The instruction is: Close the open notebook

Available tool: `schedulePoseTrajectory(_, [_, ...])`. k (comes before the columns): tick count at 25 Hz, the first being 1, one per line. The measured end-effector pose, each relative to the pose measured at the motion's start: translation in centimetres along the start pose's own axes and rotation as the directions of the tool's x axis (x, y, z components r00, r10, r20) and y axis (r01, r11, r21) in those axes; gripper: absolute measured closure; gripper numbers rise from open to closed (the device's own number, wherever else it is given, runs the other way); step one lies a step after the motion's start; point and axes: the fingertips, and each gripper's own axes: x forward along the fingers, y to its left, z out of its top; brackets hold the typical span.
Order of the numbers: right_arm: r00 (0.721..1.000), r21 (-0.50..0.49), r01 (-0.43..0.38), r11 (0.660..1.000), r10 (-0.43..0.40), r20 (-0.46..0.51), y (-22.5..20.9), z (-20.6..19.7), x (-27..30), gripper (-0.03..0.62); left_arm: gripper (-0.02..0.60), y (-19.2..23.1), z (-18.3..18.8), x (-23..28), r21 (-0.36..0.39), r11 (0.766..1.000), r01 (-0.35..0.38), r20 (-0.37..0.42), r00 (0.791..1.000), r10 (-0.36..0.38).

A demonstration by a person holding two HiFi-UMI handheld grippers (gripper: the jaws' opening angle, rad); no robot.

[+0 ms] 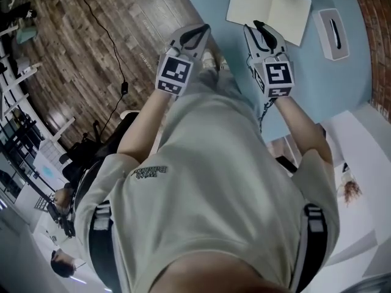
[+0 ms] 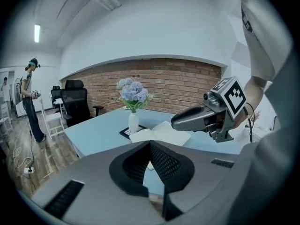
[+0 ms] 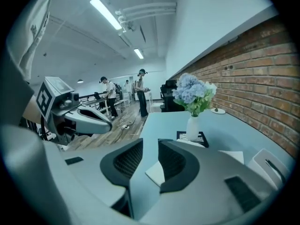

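Approach step: notebook (image 1: pixel 269 10) open on table (image 1: pixel 211 2), not yet flipped. My right gripper (image 3: pixel 150 146) part-open, empty; left gripper (image 2: pixel 150 146) shut, empty. Next: catch page edge, fold over.

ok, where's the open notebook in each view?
Head view: the open notebook lies at top centre, flat on the blue table.
Left gripper view: centre, just right of the flower vase.
Right gripper view: low centre, a white corner shows between the jaws, nearer than the vase.
Shared landmark: the blue table, in all three; the vase shows in the gripper views only.
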Motion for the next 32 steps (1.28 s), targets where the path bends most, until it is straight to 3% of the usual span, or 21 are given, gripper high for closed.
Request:
schedulePoseTrajectory(6, [0.997, -0.059, -0.002, 0.998, -0.002, -0.073, -0.3, -4.3, 4.2, 0.488, 0.568, 0.9, -2.5, 3.4, -0.035, 0.999, -0.008, -0.018, 1.0, 0.007])
schedulePoseTrajectory(13, [0.984, -0.07, -0.011, 0.997, -0.001, -0.181, -0.5, -8.9, 7.8, 0.425, 0.568, 1.2, -5.6, 7.2, -0.033, 0.999, 0.006, -0.074, 0.997, -0.009])
schedulePoseTrajectory(18, [0.956, -0.102, -0.016, 0.995, -0.014, -0.293, 0.0, -12.6, 9.4, 0.361, 0.568, 0.7, -8.0, 8.5, -0.021, 0.999, 0.027, -0.105, 0.994, -0.029])
schedulePoseTrajectory(21, [0.94, -0.114, 0.003, 0.993, -0.041, -0.338, -0.1, -14.1, 10.0, 0.361, 0.568, 0.3, -9.4, 9.1, -0.029, 0.999, 0.04, -0.117, 0.992, -0.043])
schedulePoseTrajectory(26, [0.944, -0.111, 0.009, 0.994, -0.045, -0.326, -0.3, -13.8, 10.2, 0.406, 0.568, 0.0, -9.8, 9.1, -0.027, 0.998, 0.049, -0.13, 0.99, -0.052])
schedulePoseTrajectory(29, [0.959, -0.017, -0.016, 1.0, 0.011, -0.284, 0.4, -13.4, 9.7, 0.532, 0.568, -0.3, -9.4, 8.9, -0.016, 0.999, 0.051, -0.126, 0.991, -0.053])
schedulePoseTrajectory(32, [0.974, 0.033, -0.004, 0.999, 0.011, -0.226, 0.5, -12.0, 8.8, 0.568, 0.568, -0.5, -8.3, 8.5, 0.001, 0.998, 0.056, -0.11, 0.992, -0.056])
